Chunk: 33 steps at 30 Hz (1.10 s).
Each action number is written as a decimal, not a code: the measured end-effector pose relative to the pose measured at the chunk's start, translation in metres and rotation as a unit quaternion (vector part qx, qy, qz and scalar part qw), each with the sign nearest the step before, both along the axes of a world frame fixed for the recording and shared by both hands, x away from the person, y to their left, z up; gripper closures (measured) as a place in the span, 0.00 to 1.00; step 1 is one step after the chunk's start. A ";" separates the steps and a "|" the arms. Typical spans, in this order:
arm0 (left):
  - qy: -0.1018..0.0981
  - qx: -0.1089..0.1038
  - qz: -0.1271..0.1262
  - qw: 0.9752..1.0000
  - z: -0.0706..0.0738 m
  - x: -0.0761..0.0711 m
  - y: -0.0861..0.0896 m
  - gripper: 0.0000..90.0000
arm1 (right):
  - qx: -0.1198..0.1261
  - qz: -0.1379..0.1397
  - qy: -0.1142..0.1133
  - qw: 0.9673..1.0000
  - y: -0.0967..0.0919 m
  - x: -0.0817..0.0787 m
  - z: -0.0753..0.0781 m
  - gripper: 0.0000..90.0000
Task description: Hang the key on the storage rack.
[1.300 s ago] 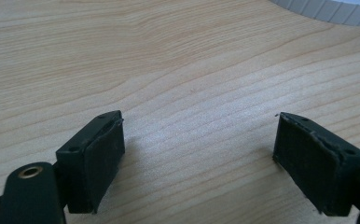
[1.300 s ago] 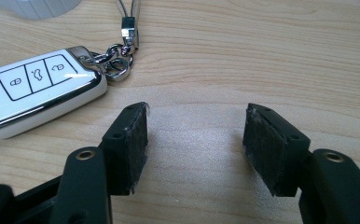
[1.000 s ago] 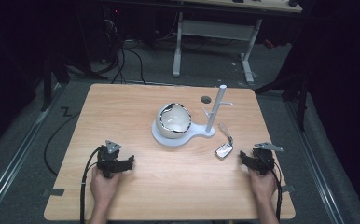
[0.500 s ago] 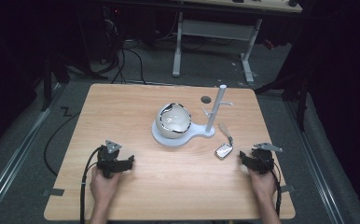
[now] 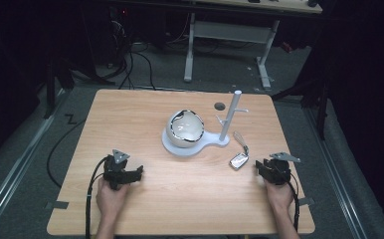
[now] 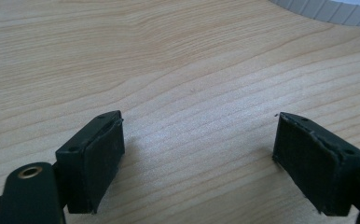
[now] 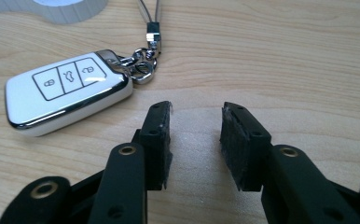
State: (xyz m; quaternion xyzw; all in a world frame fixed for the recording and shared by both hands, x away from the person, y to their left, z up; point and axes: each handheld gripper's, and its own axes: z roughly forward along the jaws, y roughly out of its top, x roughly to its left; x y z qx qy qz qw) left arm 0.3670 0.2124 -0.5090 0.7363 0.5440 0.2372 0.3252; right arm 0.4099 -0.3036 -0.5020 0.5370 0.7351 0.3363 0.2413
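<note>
While right gripper (image 7: 194, 144) rests on desk (image 5: 145, 114), fingers (image 7: 155, 140) half-spread, just been closing, nothing between. Key fob (image 7: 68, 91) flat just beside, untouched. Judged light, rigid, glossy, slippery; pinch long edges or ring (image 7: 143, 65). Left gripper (image 6: 199, 158) fingers wide, empty.

High view overlooks the table (image 5: 190, 199) – claw cameras skim its wood.
</note>
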 end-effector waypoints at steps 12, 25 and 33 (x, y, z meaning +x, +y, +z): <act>-0.001 -0.001 0.001 1.000 0.000 0.000 0.000 0.19 | 0.028 0.010 -0.008 1.000 -0.001 -0.001 0.004 0.72; -0.001 -0.001 0.001 1.000 0.000 0.000 0.000 0.19 | 0.019 0.029 -0.014 0.999 0.013 0.016 0.021 0.72; -0.001 -0.001 0.002 1.000 0.000 0.000 0.000 0.19 | 0.007 0.041 -0.014 0.999 0.023 0.032 0.026 0.71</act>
